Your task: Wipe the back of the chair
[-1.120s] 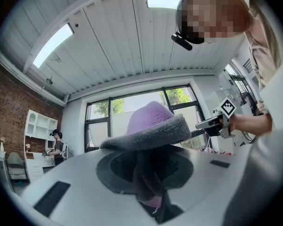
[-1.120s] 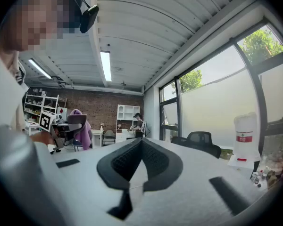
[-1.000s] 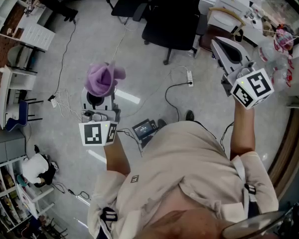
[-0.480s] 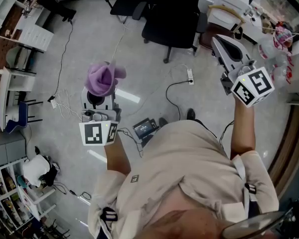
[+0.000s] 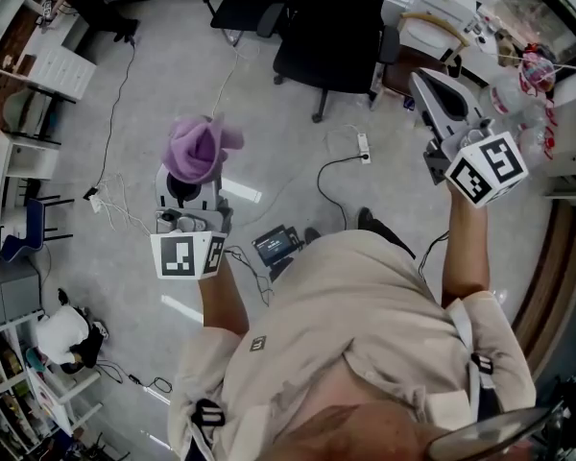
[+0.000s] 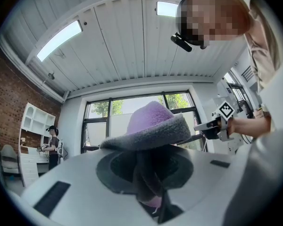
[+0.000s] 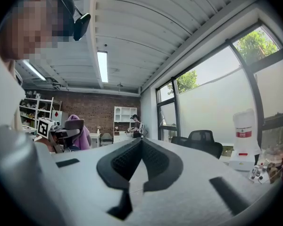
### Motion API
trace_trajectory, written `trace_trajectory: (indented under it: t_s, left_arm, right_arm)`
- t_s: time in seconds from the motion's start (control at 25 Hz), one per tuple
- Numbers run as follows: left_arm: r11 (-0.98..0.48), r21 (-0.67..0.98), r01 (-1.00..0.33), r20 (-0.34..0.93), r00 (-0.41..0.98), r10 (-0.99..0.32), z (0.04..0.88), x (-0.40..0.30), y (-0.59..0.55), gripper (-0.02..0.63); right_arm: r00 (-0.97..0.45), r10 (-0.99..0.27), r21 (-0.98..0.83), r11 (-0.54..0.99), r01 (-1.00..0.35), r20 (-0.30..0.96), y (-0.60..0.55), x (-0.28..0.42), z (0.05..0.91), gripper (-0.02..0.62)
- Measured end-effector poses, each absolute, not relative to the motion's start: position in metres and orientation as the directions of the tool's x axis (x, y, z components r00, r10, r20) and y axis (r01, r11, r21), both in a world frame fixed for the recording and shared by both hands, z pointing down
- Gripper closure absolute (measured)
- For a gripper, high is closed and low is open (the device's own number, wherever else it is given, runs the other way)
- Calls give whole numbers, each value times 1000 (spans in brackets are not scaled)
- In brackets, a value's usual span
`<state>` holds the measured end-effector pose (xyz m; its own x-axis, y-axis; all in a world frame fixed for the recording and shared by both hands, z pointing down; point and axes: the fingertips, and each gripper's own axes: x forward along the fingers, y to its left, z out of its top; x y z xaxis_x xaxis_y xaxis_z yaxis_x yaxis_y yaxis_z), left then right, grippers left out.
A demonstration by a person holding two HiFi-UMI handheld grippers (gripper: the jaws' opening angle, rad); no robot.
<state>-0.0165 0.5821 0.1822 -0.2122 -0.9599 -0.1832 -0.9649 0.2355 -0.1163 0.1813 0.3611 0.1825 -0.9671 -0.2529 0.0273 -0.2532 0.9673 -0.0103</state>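
Sprawling cables (image 5: 326, 168) on grey floor (image 5: 278, 128) beside chair (image 5: 331, 36)

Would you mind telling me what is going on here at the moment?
A person stands on a grey floor, holding a claw in each hand. The left claw is shut on a purple cloth, which bunches up above its jaws. The right claw is shut with nothing in it, held off to the side. A black office chair stands ahead, apart from both claws, so wiping its back has not yet begun.
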Motion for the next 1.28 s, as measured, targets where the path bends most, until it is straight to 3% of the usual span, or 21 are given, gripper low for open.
trace_trajectory:
  t_s: [0.6,1.28]
  left_arm:
    - [256,-124,-959,-125,-241,-962,199,-44,519,537]
    - [256,-176,-950,-61,-250,-966,193,-53,276,537]
  right_arm:
    - [-971,-236,-60,970,-238,35,281,148,206,600]
    - [-983,-185,-131,974,-183,-7,39,119,223,600]
